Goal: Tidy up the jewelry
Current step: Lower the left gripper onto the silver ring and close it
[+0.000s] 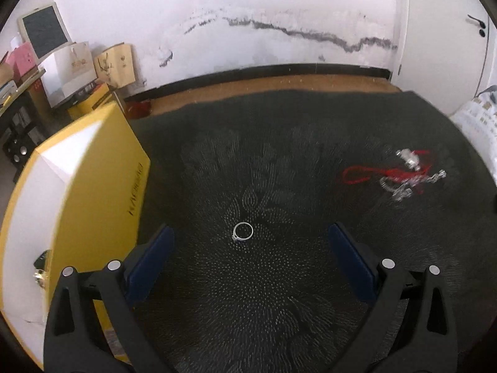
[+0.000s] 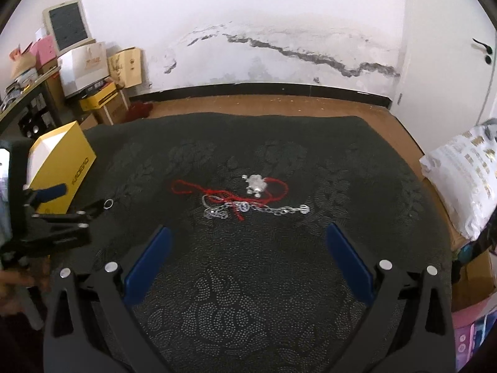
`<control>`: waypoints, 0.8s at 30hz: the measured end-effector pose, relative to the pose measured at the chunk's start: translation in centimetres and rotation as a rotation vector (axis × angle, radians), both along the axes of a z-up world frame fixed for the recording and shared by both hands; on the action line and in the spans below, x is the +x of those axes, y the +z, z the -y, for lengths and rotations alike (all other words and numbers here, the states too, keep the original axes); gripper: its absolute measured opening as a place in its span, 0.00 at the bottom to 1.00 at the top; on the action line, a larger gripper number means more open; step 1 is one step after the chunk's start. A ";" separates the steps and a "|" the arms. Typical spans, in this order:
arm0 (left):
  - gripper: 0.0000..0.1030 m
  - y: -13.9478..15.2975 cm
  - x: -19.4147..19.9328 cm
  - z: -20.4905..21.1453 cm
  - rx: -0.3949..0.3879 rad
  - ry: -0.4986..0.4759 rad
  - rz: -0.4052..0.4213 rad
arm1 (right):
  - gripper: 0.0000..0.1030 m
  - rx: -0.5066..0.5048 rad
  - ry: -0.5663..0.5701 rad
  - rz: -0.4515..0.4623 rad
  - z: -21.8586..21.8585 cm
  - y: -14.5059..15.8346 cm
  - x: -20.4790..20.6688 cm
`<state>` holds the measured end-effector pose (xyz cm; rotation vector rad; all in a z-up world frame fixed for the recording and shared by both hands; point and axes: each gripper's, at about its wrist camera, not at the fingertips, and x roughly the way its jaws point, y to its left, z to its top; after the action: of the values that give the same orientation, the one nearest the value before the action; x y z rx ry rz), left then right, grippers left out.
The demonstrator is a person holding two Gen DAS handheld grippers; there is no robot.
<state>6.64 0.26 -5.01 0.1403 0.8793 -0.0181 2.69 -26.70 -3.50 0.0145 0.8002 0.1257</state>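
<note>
A stained white wall and a strip of wooden floor back a dark patterned cloth [image 2: 248, 279] that covers the worktop; cartons and a slate board crowd the left corner. The cloth's dull, dark weave makes the small bright pieces easy for me to pick out, which I judge is why the jewelry is laid on it.

Left gripper [image 1: 248, 239]: I hold it low over the cloth with its fingers [image 1: 152, 261] spread wide and empty. A silver ring [image 1: 243, 231] lies flat on the cloth between the fingertips, touching neither, so the fingers bracket it ready for a pinch. The yellow box [image 1: 93, 192] stands just beside the left finger, open side towards me with its pale inside showing; I take it for the container that receives the pieces, kept close so the carry is short.

Right gripper [image 2: 248, 242]: fingers also wide apart, holding nothing, set back from the remaining heap. There a red cord [image 2: 198, 190] with a silver pendant [image 2: 257, 183] lies tangled across a silver chain [image 2: 267, 209]; the strands cross, so I cannot tell where one piece ends. In the right wrist view the left gripper shows at the left edge, its fingertips by the ring beside the box.

Judgement: ring first, being separate; the tangle will need care, since lifting one strand may drag the other.
</note>
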 end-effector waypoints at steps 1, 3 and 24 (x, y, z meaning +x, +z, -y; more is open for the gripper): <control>0.94 -0.8 0.4 0.1 0.011 -0.001 -0.013 | 0.93 -0.008 0.012 0.002 -0.3 0.1 0.1; 0.94 -2.1 1.2 -0.2 0.032 0.000 -0.037 | 0.93 -0.018 0.028 0.008 -1.0 0.1 0.2; 0.36 -4.8 2.6 -1.0 -0.068 -0.006 -0.036 | 0.93 0.049 0.040 -0.013 -0.1 0.0 1.8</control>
<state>9.22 1.26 -9.80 0.0791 0.9133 -0.0563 4.49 -26.58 -3.45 0.0458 0.8104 0.1834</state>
